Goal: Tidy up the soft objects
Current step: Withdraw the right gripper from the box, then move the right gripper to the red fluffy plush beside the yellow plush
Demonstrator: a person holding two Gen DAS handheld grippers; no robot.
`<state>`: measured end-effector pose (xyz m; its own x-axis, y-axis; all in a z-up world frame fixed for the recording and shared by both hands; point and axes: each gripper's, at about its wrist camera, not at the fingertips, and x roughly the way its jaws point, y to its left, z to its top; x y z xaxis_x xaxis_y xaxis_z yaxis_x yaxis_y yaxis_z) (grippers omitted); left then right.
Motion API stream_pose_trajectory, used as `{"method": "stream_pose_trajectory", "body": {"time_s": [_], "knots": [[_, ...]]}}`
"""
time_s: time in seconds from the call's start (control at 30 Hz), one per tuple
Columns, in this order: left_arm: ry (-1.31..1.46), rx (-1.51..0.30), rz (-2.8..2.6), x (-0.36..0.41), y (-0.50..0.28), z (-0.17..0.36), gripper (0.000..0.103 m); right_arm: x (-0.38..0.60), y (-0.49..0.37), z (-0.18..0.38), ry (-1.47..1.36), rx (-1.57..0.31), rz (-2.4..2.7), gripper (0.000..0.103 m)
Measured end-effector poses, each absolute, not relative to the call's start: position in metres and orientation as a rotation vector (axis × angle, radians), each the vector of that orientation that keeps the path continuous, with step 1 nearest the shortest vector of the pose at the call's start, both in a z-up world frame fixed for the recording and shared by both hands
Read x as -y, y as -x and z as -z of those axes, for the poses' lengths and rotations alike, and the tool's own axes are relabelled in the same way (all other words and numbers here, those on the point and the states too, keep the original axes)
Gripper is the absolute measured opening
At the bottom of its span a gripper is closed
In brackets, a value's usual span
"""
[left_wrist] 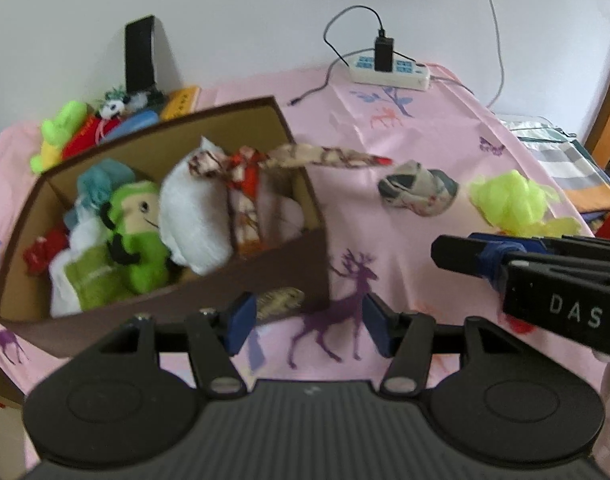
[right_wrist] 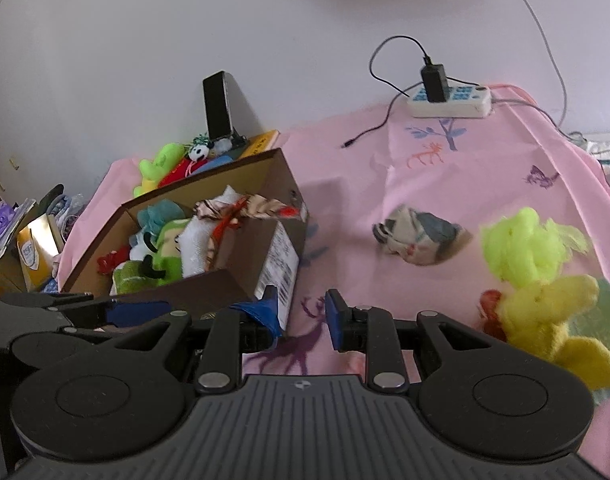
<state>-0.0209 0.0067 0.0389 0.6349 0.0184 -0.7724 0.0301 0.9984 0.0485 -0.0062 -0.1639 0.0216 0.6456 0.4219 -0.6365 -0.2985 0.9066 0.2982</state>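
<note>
1. A brown cardboard box [left_wrist: 301,258] is sitting open on the pink cloth, holding a green plush [left_wrist: 139,236], white cloth [left_wrist: 193,216] and a patterned scarf [left_wrist: 301,158] trailing over its rim.
2. A balled grey-white cloth [right_wrist: 419,236] is lying right of the box.
3. A neon-yellow puff [right_wrist: 521,248] is lying further right, touching a yellow plush [right_wrist: 553,320].

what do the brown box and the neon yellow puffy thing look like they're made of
Brown box: looks like cardboard, matte, with a tan inside, thin straight walls and a printed label on one end. Neon yellow puff: seems to be gathered synthetic mesh, like a bath pouf, judging by its ruffled, slightly see-through folds; blur leaves that open.
</note>
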Motion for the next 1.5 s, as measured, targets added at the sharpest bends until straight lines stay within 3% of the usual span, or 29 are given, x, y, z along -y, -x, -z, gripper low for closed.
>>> {"method": "stream_pose_trajectory", "body": {"time_s": [0.87, 1.33, 1.5], "knots": [[-0.092, -0.915, 0.39, 0.094, 0.04, 0.006, 0.062, 0.271, 0.026, 0.015, -0.241, -0.889, -0.223, 0.009], [-0.116, -0.88, 0.473, 0.129, -0.005, 0.024, 0.062, 0.292, -0.011, 0.038, -0.44, -0.998, -0.211, 0.009], [-0.13, -0.901, 0.488, 0.136, -0.012, 0.033, 0.047, 0.29, -0.022, 0.043, -0.466, -1.035, -0.244, 0.01]]}}
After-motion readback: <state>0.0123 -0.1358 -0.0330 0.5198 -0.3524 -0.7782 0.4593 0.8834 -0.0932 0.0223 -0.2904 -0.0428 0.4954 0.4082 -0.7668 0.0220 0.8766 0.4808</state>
